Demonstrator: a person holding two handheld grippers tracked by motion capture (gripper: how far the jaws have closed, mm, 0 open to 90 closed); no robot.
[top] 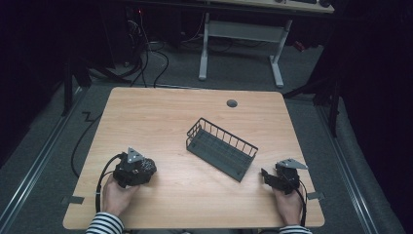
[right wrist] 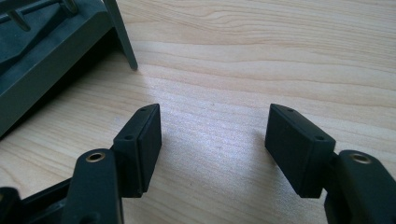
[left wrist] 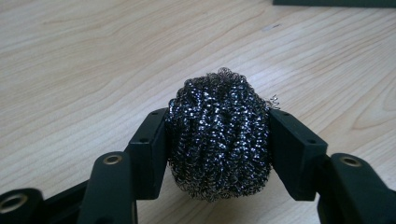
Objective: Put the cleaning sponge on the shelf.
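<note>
A dark steel-wool scouring ball (left wrist: 218, 135) sits between the two black jaws of my left gripper (left wrist: 217, 133), which press on its sides just above the table. From above, that gripper (top: 146, 168) is at the table's front left with the ball (top: 147, 166) at its tip. A dark grey wire basket (top: 221, 147) lies at an angle in the middle of the table. My right gripper (top: 265, 174) rests at the front right, just beside the basket's near end. Its jaws stand open over bare wood (right wrist: 212, 140), and the basket's corner (right wrist: 42, 60) is at the upper left.
The light wooden table (top: 160, 117) has a round grey cable port (top: 232, 103) near its far edge. Cables lie on the grey floor to the left and behind. A white-legged desk (top: 241, 34) stands beyond the table.
</note>
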